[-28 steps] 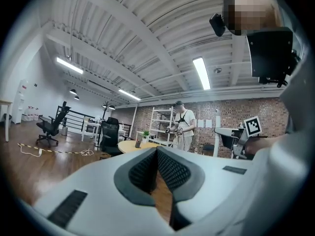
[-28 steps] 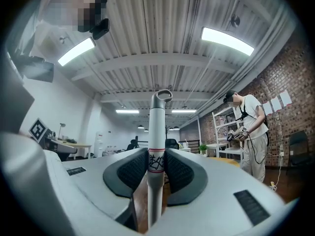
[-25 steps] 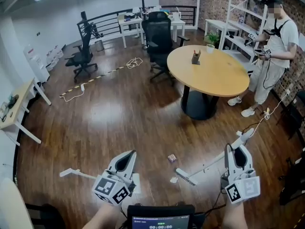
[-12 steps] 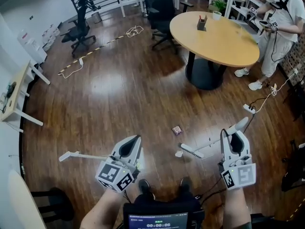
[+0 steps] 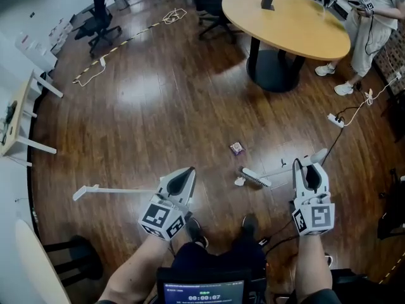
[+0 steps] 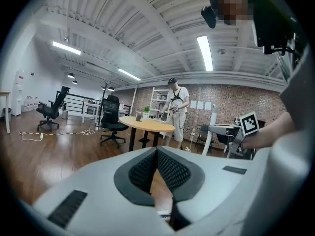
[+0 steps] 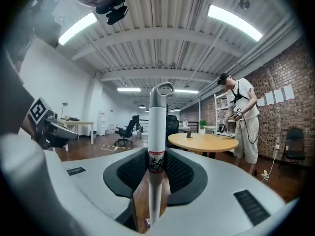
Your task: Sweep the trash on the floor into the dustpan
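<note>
The right gripper (image 5: 310,168) at the lower right is clamped on the white broom (image 5: 255,178) handle, which stands straight up between its jaws in the right gripper view (image 7: 156,127). The brush head lies on the wood floor (image 5: 158,106) near the centre. A white scrap (image 5: 240,182) sits just beside the bristles' left end, and a purple wrapper (image 5: 236,148) lies a little above. The left gripper (image 5: 185,176) at the lower middle has its jaw tips pressed together. A long white dustpan handle (image 5: 114,190) runs from it toward the left edge. A person (image 5: 370,24) stands by the round counter (image 5: 297,24) at the upper right.
</note>
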### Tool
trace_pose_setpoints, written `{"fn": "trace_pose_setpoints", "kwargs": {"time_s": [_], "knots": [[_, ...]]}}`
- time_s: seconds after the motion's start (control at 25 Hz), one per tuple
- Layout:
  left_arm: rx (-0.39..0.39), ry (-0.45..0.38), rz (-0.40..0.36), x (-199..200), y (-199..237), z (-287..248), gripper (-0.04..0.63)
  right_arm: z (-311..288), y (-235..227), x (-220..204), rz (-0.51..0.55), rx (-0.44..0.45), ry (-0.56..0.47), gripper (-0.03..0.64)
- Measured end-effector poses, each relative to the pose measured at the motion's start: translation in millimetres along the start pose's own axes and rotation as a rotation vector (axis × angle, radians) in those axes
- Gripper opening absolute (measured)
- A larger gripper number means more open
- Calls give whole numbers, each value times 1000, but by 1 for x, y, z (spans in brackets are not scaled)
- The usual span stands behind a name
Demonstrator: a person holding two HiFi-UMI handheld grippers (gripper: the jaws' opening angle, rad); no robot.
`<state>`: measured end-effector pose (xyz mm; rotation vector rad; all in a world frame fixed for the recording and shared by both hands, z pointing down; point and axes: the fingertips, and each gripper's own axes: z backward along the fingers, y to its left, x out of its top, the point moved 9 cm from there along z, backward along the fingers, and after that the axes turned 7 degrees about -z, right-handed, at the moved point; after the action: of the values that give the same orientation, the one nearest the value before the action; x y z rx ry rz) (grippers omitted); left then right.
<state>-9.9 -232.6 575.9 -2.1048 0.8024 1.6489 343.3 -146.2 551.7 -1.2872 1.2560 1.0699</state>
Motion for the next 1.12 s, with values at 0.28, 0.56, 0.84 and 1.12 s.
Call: {"fn": "trace_pose_setpoints", "kwargs": {"time_s": [0.28, 0.56, 0.84, 1.12], "knots": [[-21, 62, -3, -38, -6, 0, 13, -9, 0, -46, -5, 3, 43, 126], [-32, 75, 36, -54, -1, 8, 14, -18, 2, -62, 18, -20, 54, 126], [-55, 95, -29, -53, 7, 19, 14, -9, 15, -99, 56, -69, 135, 126], [-17, 99, -16, -56, 44, 56, 12, -6, 64, -114, 26, -88, 193, 126]]}}
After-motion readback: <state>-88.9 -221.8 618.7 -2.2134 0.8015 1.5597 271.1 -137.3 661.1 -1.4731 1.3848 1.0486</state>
